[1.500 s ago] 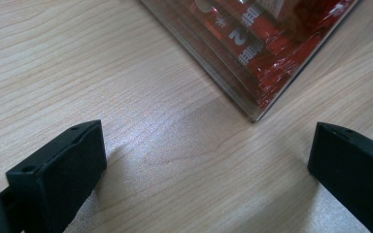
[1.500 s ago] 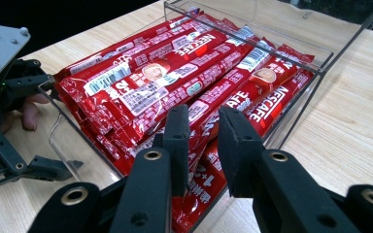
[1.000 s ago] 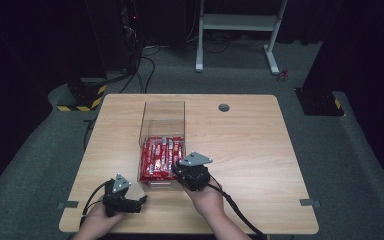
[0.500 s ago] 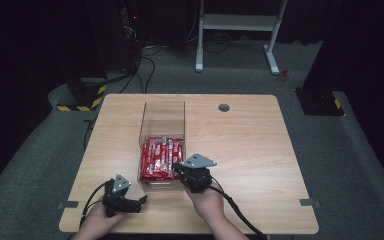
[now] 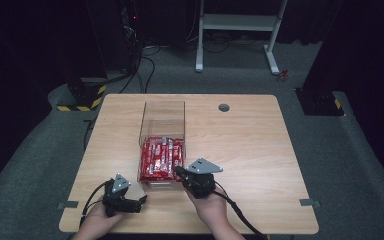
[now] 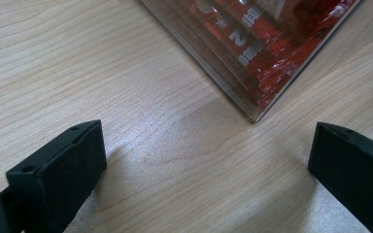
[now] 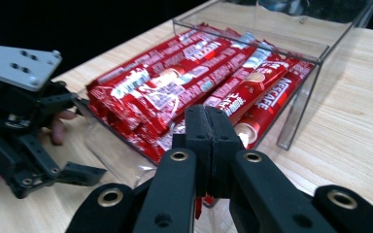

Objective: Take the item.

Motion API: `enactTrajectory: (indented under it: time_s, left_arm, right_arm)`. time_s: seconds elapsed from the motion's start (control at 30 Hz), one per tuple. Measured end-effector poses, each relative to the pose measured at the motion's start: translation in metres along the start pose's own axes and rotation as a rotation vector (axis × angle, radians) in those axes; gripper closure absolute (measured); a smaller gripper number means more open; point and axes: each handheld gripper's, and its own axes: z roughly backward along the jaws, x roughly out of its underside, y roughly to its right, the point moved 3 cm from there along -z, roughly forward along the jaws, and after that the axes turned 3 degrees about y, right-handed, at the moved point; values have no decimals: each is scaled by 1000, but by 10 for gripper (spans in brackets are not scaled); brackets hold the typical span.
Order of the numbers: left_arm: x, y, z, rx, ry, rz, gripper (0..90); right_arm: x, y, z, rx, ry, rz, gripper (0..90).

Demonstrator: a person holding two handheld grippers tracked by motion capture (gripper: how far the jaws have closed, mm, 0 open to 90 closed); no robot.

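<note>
A clear plastic box (image 5: 163, 107) stands on the wooden table (image 5: 250, 140), its near half packed with red coffee sachets (image 5: 161, 157). My left gripper (image 5: 141, 201) rests low on the table near the box's front left corner, open, with bare wood and the box corner (image 6: 252, 114) between its jaws. My right gripper (image 5: 178, 172) is at the box's front right corner. In the right gripper view its jaws (image 7: 210, 116) are pressed together just in front of the sachets (image 7: 189, 82). I cannot tell whether anything thin is pinched between them.
A round grommet (image 5: 224, 107) sits near the table's far edge. The far half of the box holds nothing. Bare wood lies to the right of the box. A white stand (image 5: 240, 22) and dark equipment are on the floor beyond.
My right gripper has shifted slightly to the right and nearer along the box's front. The left gripper has stayed in place.
</note>
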Motion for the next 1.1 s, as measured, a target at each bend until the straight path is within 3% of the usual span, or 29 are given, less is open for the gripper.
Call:
enactTrajectory:
  time_s: [0.43,0.53,0.83,1.1]
  left_arm:
    - [0,1,0,-5,-5,-7,6]
    - [0,1,0,-5,-3,-4,6]
    - [0,1,0,-5,-2,-4,7]
    - [0,1,0,-5,-2,-4,7]
  right_arm:
    - [6,-2,11,-64,59,-23,899]
    - [5,1,15,-58,69,-9,899]
    - [8,10,21,-61,81,-31,899]
    - [8,10,25,-65,92,-32,899]
